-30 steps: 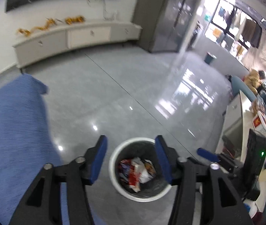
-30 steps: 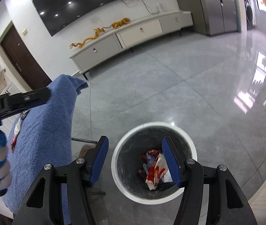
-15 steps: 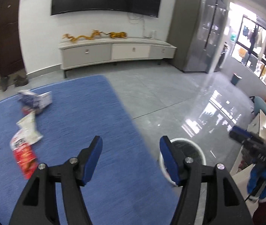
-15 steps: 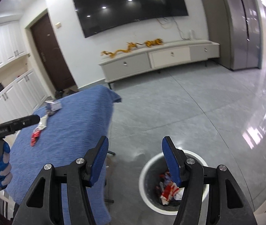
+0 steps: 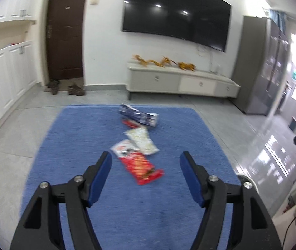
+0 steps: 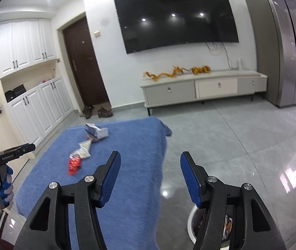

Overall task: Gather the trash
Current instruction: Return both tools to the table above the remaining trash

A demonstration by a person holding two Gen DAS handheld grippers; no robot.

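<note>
The blue cloth-covered table (image 5: 68, 137) stretches out ahead of the left claw (image 5: 145, 162), jaws opening with nothing between them. Just past its tips lies a red crinkly foil snack wrapper (image 5: 142, 165), then a white plastic packet (image 5: 142, 140) (both probably feather-light, slippery). Pinch the wrapper's flat middle. The right claw (image 6: 150, 162) hangs part-open, empty.

Your left gripper (image 5: 145, 160): matt black plastic arms, blue ribbed pads, bright metal pivot screws. Beneath your fingers, cloth (image 5: 74, 137): blue, woven, matt. Just ahead of your fingertips, red wrapper (image 5: 141, 167): glossy film. Beyond it, white wrapper (image 5: 142, 140): shiny. Floor (image 6: 231, 137) right of your right fingers: polished, mirror-glossy tile.
</note>
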